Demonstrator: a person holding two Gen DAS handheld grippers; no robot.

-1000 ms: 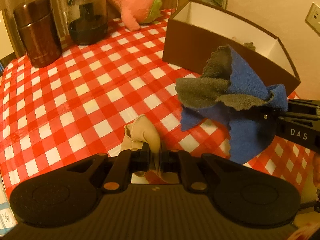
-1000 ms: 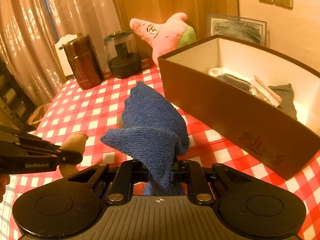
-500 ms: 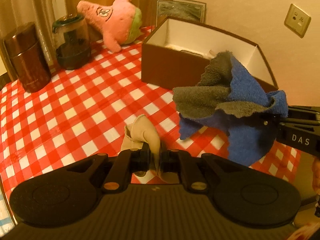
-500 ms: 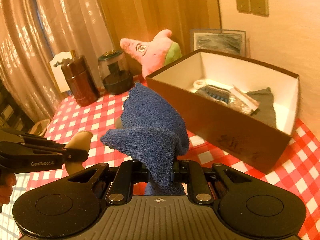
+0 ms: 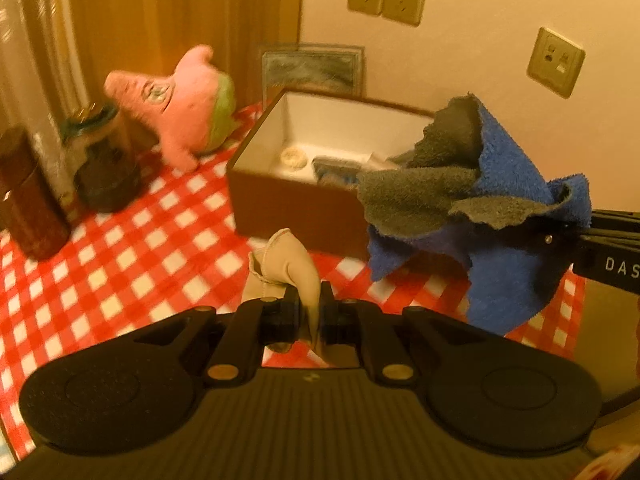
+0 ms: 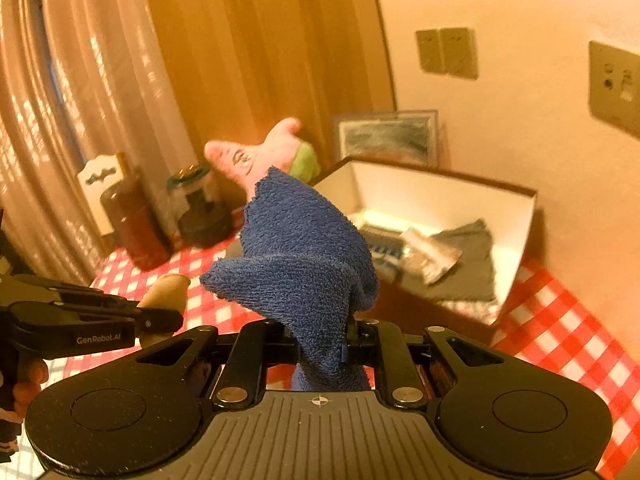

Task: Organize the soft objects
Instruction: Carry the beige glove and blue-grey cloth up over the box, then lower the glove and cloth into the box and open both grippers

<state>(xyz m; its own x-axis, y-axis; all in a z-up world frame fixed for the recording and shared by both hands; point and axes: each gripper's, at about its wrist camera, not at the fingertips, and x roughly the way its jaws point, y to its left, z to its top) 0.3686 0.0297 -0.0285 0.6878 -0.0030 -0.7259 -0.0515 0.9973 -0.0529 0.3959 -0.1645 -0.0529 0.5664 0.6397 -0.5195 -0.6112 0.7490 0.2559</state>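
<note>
Both grippers had been lifted higher above the red checked tablecloth [image 5: 132, 248] than a second before, so that more of the brown box [image 5: 280, 204] interior was seen. The left gripper [image 5: 310, 314] was kept clamped on a beige cloth piece [image 5: 290, 268], its jaws narrow around the fabric. The right gripper [image 6: 320, 346] was kept pinched on a blue and grey towel [image 6: 304, 260], held in the air just beside the box's near wall. Inside the box a grey cloth [image 6: 468, 264] and what was possibly a wrapped packet [image 6: 430, 254] were noted; blur prevented certainty. A pink plush toy [image 5: 192, 100] was recorded behind the box, with two dark jars [image 5: 104, 160] at left.
</note>
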